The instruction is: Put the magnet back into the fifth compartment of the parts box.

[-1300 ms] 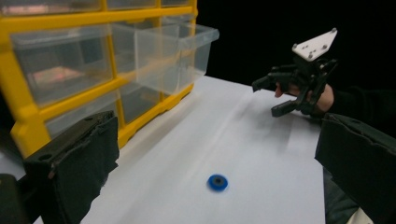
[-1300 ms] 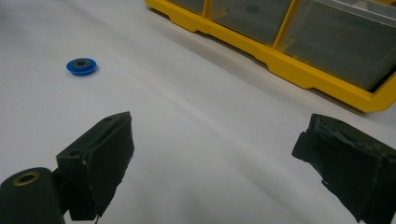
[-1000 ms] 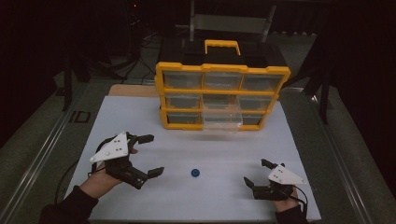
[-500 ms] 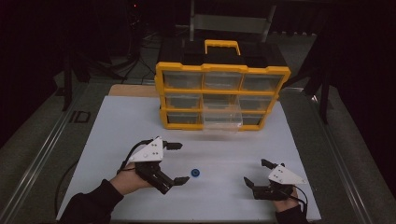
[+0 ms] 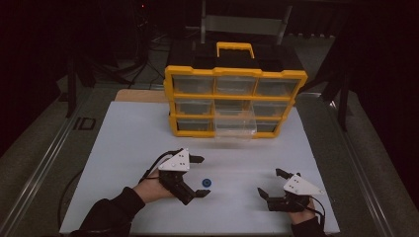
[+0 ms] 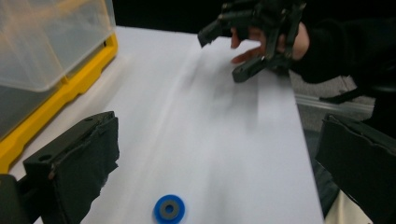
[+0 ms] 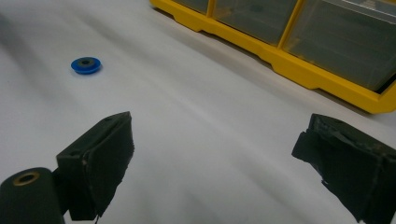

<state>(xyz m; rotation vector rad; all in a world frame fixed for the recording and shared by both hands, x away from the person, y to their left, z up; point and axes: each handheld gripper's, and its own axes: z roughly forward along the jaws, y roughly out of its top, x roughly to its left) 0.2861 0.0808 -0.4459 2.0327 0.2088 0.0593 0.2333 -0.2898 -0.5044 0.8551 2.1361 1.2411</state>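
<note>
On the white mat (image 5: 128,143), left gripper (image 5: 198,176) with jaws spread wide around the blue ring (image 5: 206,182), not touching it. Right gripper (image 5: 271,182) at the ring's 3 o'clock, well apart, jaws released, empty. Yellow drawer organizer (image 5: 234,101) at 12 o'clock.

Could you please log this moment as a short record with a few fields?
setting: white table top with a yellow drawer organiser at the back
open drawer: one clear drawer pulled out, bottom row, middle
target: small blue ring lying flat on the table
left gripper: open, jaws either side of the ring, not gripping it
right gripper: open, resting apart at the near right
</note>
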